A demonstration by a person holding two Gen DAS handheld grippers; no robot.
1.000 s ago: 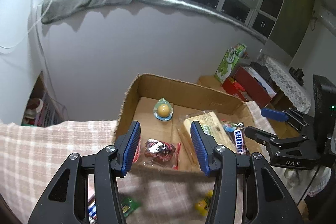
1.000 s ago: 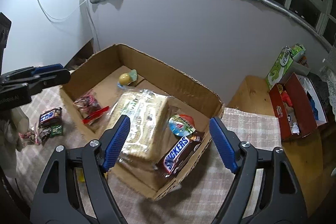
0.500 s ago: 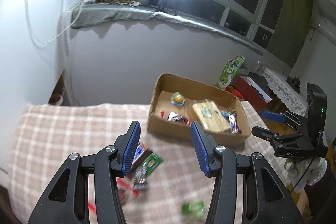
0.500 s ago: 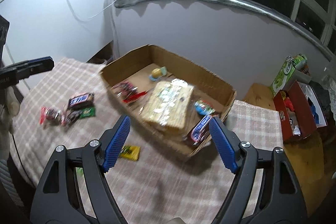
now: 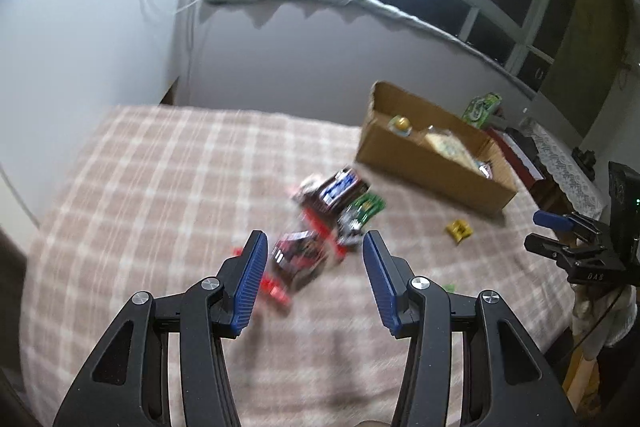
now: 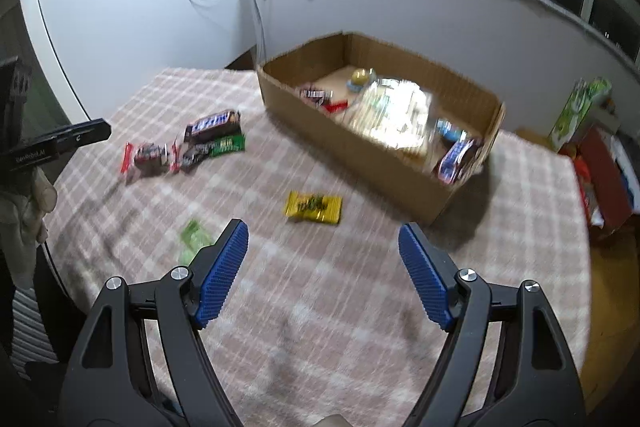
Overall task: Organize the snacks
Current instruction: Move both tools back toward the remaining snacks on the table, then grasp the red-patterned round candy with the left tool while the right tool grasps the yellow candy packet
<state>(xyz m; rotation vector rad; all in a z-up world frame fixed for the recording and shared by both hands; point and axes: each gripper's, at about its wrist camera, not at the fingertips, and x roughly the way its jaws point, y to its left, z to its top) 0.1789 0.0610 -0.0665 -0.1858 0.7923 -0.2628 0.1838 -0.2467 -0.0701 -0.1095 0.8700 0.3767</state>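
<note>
A cardboard box on the checked cloth holds a cracker pack, a Snickers bar and other snacks. Loose snacks lie left of it: a dark bar, a green pack, red-wrapped pieces. A yellow pack and a small green pack lie nearer. My left gripper is open, above the red-wrapped pieces. My right gripper is open and empty, just short of the yellow pack.
The checked cloth covers the table. A grey wall stands behind the box. At right, beyond the table edge, stand a green carton and a red box. The table drops off at left.
Both grippers have pulled back and away from the box. The left one swung left over the loose snack pile. Both stayed open and empty.
</note>
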